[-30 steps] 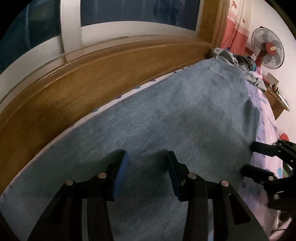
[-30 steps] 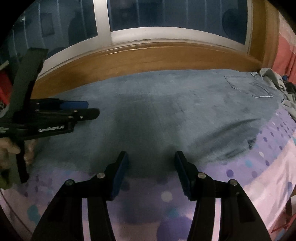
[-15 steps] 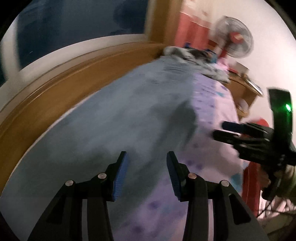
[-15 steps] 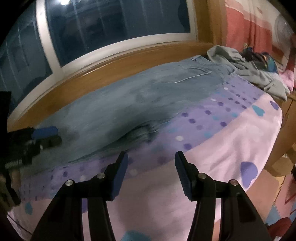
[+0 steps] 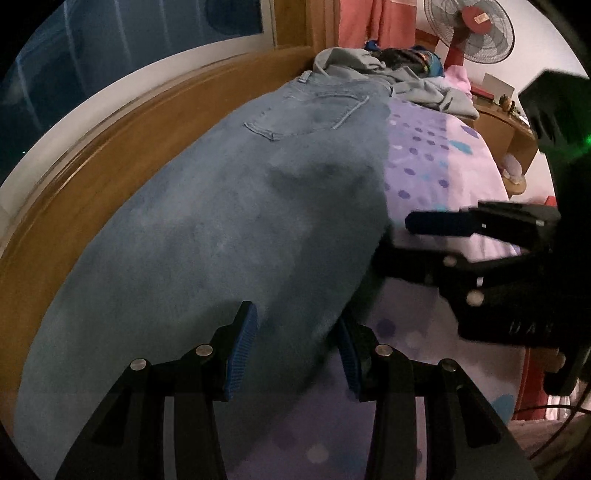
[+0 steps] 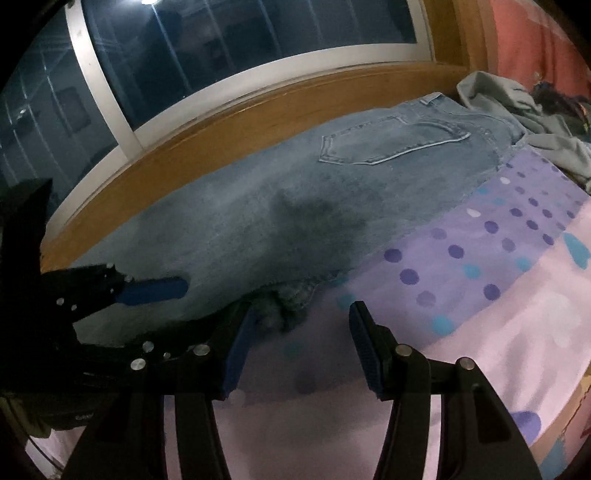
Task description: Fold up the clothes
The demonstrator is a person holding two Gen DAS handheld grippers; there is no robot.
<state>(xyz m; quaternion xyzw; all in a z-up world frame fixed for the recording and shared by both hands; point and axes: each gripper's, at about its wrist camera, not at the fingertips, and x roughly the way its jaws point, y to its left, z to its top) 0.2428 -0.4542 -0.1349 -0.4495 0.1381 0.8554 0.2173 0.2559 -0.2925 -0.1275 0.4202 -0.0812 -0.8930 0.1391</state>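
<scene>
Both open grippers, left gripper (image 5: 291, 347) and right gripper (image 6: 301, 343), had swung to the jeans' (image 5: 221, 206) near edge just ahead, poised for a fold.

dim room, night outside a dark window (image 6: 240, 40) with white frame; wooden headboard (image 5: 122, 147) under it, pink curtain (image 5: 373, 18), 1 standing fan (image 5: 469, 29) by a white wall

L gripper (image 5: 295, 347) & R gripper (image 6: 301, 345) both agape (side by side, low).
</scene>
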